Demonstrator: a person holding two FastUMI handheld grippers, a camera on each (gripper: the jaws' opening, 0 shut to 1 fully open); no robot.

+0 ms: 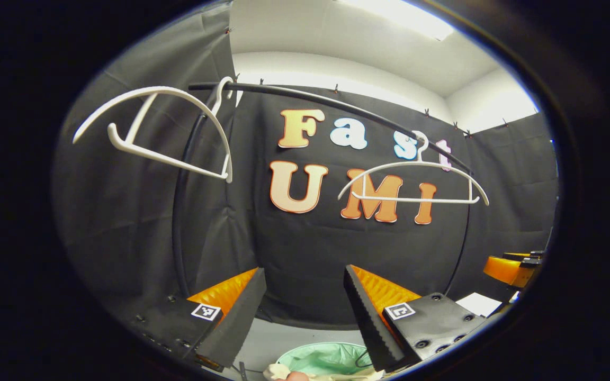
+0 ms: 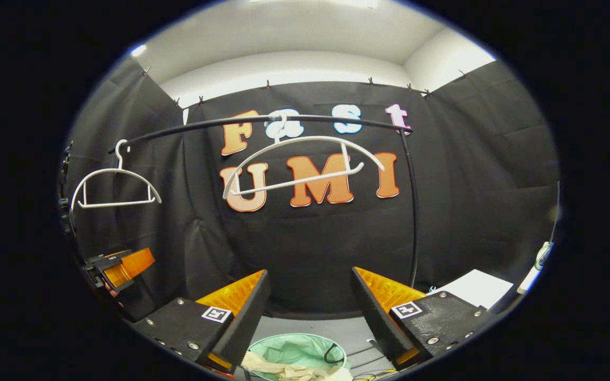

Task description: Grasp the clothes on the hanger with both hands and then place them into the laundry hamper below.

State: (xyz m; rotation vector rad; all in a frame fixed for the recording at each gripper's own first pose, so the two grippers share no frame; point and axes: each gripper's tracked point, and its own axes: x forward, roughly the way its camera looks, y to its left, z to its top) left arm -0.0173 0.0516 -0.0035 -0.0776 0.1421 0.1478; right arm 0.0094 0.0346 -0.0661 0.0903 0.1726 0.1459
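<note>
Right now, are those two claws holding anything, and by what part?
Nothing. The left gripper and right gripper are both open and empty. Both hangers are bare, and the clothes lie at the hamper.

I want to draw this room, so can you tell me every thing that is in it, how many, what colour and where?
Rail: one, black, curved, running across the top in front of the black cloth wall.
Hangers: two, white, bare, hooked on the rail, one near, one farther along.
Laundry hamper: one, pale green, on the floor below the rail.
Clothes: one cream bundle, lying at the hamper's near rim.
White sheet: one, low at the right.
Left gripper: fingers apart, holding nothing, above the hamper.
Right gripper: fingers apart, holding nothing, above the hamper.
</note>
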